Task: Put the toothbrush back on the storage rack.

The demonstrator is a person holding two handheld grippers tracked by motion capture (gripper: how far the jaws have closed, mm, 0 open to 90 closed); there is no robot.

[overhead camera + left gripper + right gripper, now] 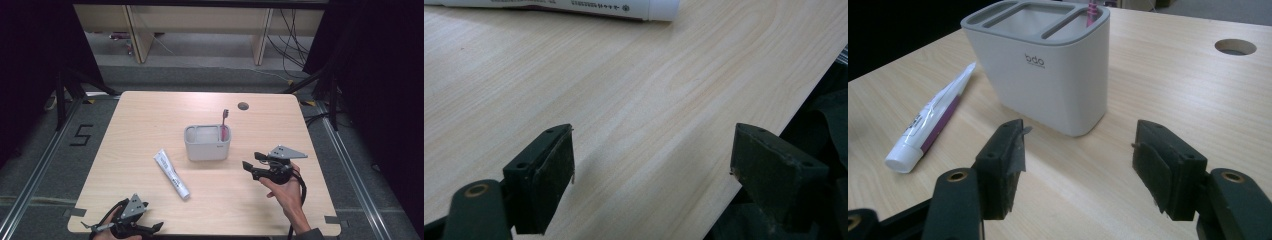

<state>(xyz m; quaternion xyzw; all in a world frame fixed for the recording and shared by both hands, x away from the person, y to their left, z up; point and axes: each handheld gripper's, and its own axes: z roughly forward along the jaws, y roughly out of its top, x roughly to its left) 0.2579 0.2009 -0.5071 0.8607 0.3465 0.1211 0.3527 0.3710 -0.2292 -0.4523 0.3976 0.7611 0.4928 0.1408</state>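
The toothpaste tube (171, 174) lies flat just left of the grey holder (207, 143). It looks light and squishy (grab its firm middle). Both the right gripper (1078, 150) and left gripper (651, 165) have jaws apart, holding nothing.

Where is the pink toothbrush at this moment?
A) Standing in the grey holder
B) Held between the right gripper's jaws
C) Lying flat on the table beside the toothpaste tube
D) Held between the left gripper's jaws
A: the pink toothbrush stands upright in the right end of the grey holder, its head above the rim.
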